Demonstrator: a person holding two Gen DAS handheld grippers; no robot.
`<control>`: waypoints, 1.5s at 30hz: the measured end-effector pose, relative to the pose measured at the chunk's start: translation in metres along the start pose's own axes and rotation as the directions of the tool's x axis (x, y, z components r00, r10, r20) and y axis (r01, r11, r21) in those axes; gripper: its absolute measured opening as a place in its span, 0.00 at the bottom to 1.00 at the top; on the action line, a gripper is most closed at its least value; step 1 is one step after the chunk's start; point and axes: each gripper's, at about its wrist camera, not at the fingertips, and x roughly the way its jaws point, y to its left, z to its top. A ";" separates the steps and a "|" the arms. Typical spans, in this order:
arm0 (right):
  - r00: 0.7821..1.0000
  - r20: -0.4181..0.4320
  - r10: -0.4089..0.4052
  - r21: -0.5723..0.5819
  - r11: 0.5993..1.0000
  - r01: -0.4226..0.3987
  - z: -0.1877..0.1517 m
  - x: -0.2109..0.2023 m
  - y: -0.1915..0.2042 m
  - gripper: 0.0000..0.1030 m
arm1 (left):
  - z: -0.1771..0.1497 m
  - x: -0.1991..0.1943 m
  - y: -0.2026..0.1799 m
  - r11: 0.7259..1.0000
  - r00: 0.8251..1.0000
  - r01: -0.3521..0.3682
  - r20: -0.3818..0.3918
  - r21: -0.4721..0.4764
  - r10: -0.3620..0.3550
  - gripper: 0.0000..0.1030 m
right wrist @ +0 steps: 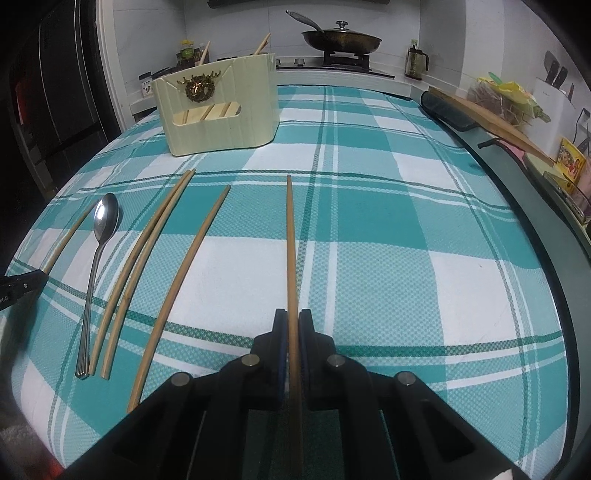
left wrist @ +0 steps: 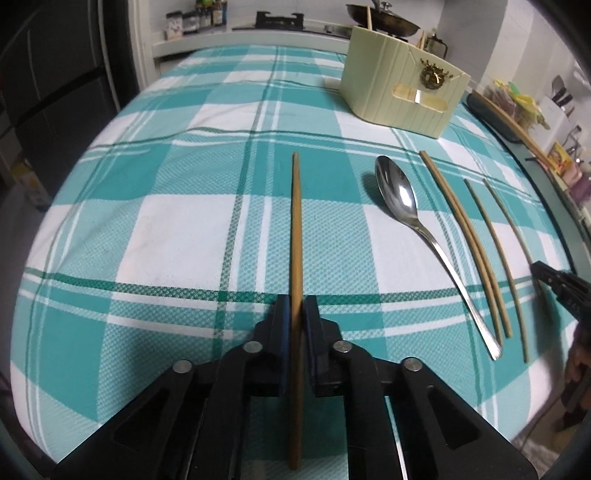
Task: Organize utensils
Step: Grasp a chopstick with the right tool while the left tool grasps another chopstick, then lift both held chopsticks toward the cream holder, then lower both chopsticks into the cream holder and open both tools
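One chopstick [left wrist: 296, 236] sits clamped between the left gripper [left wrist: 295, 314] pads, pointing out over the checked tablecloth [left wrist: 184, 229]. A second chopstick [right wrist: 291, 251] is pinched tight in the right gripper [right wrist: 291, 328]. Between the two lie a spoon [right wrist: 96, 266], a touching pair of chopsticks [right wrist: 140, 266] and a single chopstick [right wrist: 184, 284]. The cream utensil holder [right wrist: 218, 114] stands beyond them, sticks already upright inside.

Beyond my checked teal cloth [right wrist: 369, 229] a lidded pan [right wrist: 341, 40] sits on the stove [right wrist: 345, 59], jars [left wrist: 192, 20] line the counter, and a knife block [right wrist: 554, 92] stands to the right.
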 end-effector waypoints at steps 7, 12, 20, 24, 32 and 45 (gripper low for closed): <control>0.992 -0.099 0.073 -0.009 0.997 -0.074 0.024 0.004 -0.012 0.35 | 0.032 0.006 0.010 0.998 0.997 0.048 -0.057 0.051 -0.045 0.64; 0.978 -0.184 0.095 -0.068 0.992 -0.110 0.040 0.022 -0.004 0.35 | 0.049 0.031 0.005 0.990 0.994 -0.022 -0.105 0.141 0.037 0.62; 0.980 -0.187 0.061 -0.103 0.991 -0.082 0.094 0.066 0.008 0.32 | 0.089 0.054 -0.003 0.985 0.994 -0.039 -0.094 0.165 0.055 0.21; 0.984 -0.170 0.054 -0.055 0.996 -0.064 0.120 0.083 0.010 0.06 | 0.100 0.058 -0.002 0.995 0.997 0.007 -0.078 0.102 0.001 0.04; 0.984 0.044 0.175 0.006 0.984 -0.176 0.134 -0.003 0.008 0.06 | 0.099 -0.038 0.009 0.994 0.976 0.092 0.190 0.066 -0.103 0.04; 0.912 0.366 0.187 -0.062 0.982 -0.176 0.127 -0.141 0.014 0.06 | 0.095 -0.149 0.010 0.973 0.880 0.205 0.416 0.104 -0.229 0.04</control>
